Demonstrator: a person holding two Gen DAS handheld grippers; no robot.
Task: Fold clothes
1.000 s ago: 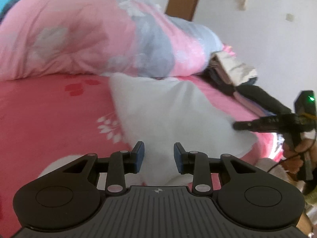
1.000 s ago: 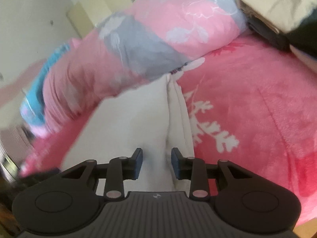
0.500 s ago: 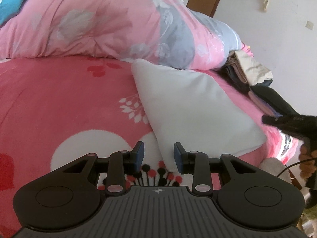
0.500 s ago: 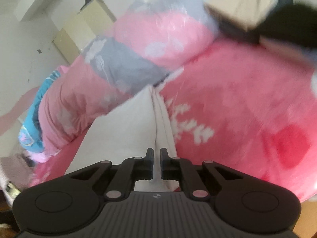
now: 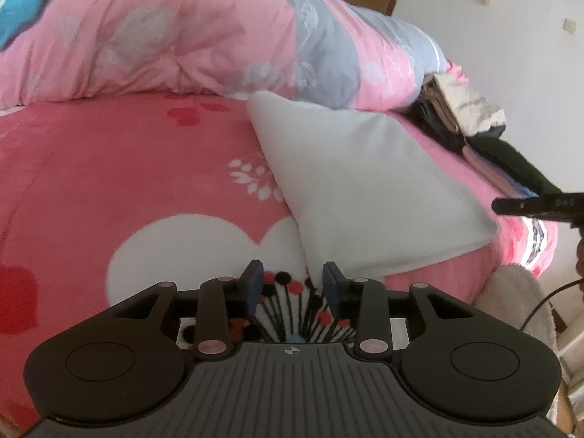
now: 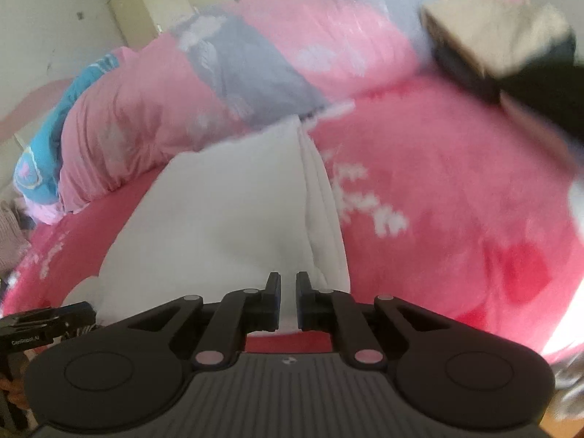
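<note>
Cloth folded on the pink bed

Cloth, white and soft and folded into a neat rectangle [image 5: 365,189], lay flat on the fuzzy pink blanket with the big white heart [image 5: 109,182]. Its far end touched the puffy pink and grey flowered quilt [image 5: 219,36] heaped at the far side of the bed. To the right of the white cloth, near the bed's right edge, sat a small pile of folded clothes, tan on top and dark below [image 5: 463,109].

The left gripper [image 5: 292,284] hung over the blanket just beside the near left corner of the white cloth. Its two blue pads were spread apart and opening, with nothing between them.

The right gripper [image 6: 288,292] was at the near right corner of the cloth, above it. Its fingers were pressed almost together, with only a thin gap, and they pinched nothing. From the left camera its black tip [image 5: 529,206] showed apart from the cloth's corner.
</note>
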